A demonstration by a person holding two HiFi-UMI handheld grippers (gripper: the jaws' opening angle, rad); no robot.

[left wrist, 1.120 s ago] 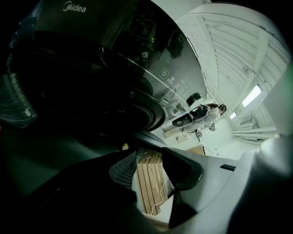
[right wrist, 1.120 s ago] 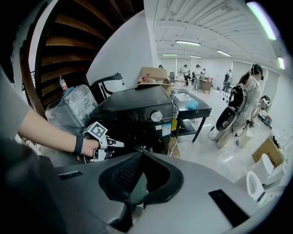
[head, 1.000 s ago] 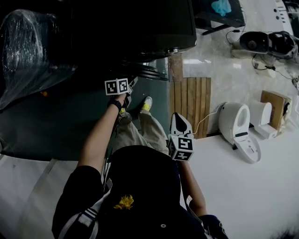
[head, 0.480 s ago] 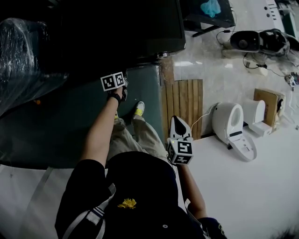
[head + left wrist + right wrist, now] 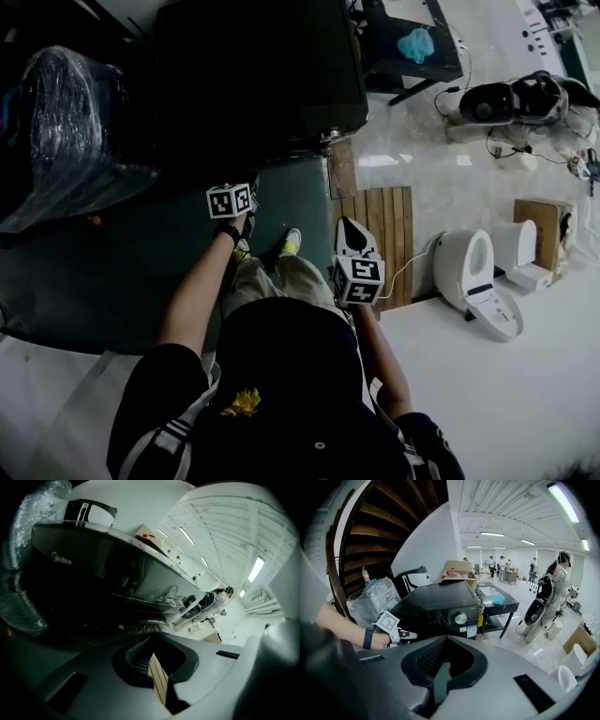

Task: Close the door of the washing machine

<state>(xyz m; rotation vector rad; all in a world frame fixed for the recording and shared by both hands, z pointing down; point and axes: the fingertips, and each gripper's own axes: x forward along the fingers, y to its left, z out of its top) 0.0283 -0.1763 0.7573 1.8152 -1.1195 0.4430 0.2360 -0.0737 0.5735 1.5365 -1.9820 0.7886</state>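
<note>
Washing machine (image 5: pixel 262 66) sits at the far side, straight ahead. No door leaf stands out from its front, so closing looks done (latch not visible). Left gripper (image 5: pixel 151 636) is just off the front, fingers pressed together and empty. Right gripper (image 5: pixel 444 639) is back at the right, fingers likewise together. Next: firm push on the door if unlatched, else retreat.
</note>
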